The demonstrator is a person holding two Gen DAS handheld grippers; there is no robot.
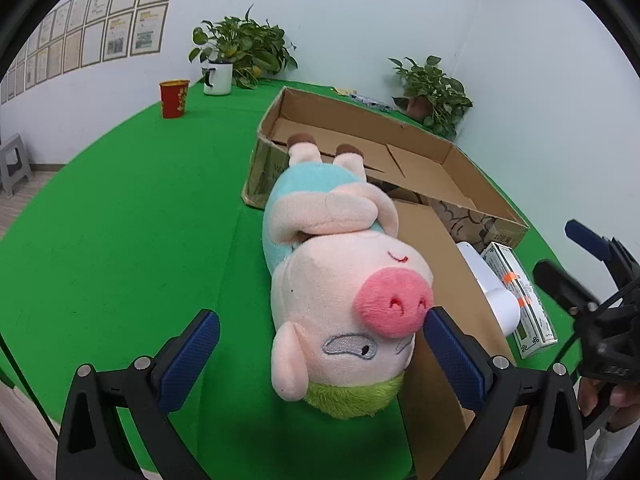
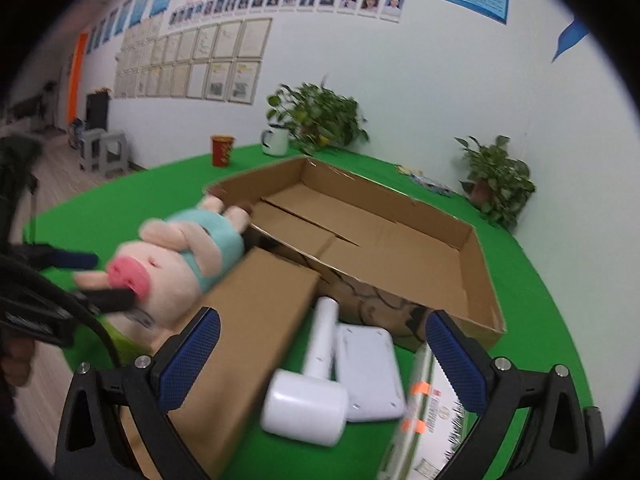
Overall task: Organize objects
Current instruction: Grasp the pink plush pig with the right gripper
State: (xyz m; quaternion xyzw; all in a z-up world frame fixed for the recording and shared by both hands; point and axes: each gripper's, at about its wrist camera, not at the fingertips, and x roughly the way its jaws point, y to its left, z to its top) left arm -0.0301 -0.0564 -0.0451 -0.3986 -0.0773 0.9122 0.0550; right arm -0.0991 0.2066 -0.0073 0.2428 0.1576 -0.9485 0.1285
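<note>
Both tools spread wide, left tool [image 1: 320, 354] astride plush pig [image 1: 340, 276].

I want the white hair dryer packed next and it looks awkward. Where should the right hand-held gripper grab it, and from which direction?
Grip the white hair dryer by its slim handle, coming down from above with the right hand-held gripper open across the handle's width. The dryer lies flat on the green cloth; its barrel looks too fat, while the handle is narrow and uncovered.

An office or institutional room: framed certificates [image 2: 192, 62] and a row of staff portraits [image 2: 288, 0] cover the white wall at upper left, with 2 potted plants [image 2: 320, 116] edging a green-covered table [image 1: 120, 220].
</note>
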